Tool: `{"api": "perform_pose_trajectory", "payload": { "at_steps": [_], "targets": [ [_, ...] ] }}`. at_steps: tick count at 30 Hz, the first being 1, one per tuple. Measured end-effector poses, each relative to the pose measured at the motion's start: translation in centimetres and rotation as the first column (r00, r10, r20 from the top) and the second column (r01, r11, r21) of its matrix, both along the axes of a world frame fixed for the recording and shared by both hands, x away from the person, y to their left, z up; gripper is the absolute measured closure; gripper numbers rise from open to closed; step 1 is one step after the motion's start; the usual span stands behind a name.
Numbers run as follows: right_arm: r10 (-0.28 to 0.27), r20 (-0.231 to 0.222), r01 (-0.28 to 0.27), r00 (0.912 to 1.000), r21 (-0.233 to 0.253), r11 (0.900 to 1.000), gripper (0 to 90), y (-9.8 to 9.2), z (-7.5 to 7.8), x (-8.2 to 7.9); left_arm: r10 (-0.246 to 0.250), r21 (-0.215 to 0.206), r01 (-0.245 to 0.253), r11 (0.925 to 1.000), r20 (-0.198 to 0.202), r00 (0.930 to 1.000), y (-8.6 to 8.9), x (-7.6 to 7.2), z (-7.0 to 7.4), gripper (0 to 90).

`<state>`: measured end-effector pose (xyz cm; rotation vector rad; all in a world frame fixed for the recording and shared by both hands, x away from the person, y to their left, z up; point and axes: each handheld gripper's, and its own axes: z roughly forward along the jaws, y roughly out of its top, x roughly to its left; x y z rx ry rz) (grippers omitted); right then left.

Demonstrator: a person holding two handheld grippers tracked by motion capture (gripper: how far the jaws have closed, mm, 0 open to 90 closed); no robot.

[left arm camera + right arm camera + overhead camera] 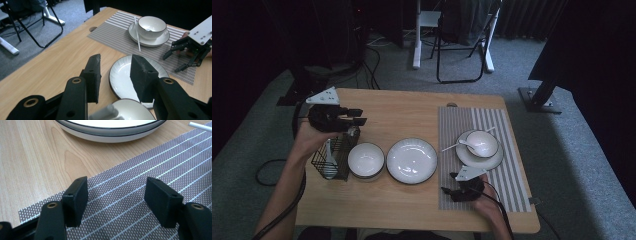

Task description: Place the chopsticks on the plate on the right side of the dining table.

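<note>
The left tongs (pixel 354 117) are held up above the wire basket (pixel 334 160) at the left part of the tabletop (pixel 412 112). The left forearm comes in from the bottom left corner and goes up to them, and the hand is closed around the body of the tool. The jaws are released, with a clear gap between them and nothing inside. In the left gripper view they point over the empty plate (pixel 120 80) and the small bowl (pixel 132 110) just beside the basket. A white utensil (pixel 328 159) stands in the basket.

The right tongs (pixel 451 182) are low on the striped placemat (pixel 507 187), at its near left corner, and the hand holds them from behind. Their jaws are also released and empty, and they point to the plate. Farther on the placemat, a bowl (pixel 482 142) with a spoon (pixel 467 145) sits on a saucer (pixel 479 159).
</note>
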<state>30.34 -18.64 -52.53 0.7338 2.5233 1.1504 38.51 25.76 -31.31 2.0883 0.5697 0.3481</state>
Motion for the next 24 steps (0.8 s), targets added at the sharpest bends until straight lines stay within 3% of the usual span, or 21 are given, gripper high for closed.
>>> {"api": "perform_pose_trajectory", "payload": {
  "at_steps": [17, 24],
  "targets": [
    [0.002, 0.000, -0.002, 1.0000, -0.001, 1.000, 35.1, 0.0, 0.0, 0.0, 0.045, -0.008, -0.045, 0.9989, -0.014, 0.9989, 2.7, -0.8, -1.0, 60.4],
    [0.001, 0.000, -0.001, 1.0000, -0.001, 1.000, 35.1, 0.0, 0.0, 0.0, 0.073, 0.007, -0.073, 0.9973, 0.004, 0.9973, 3.2, -1.1, -1.2, 60.6]
  ]
}}
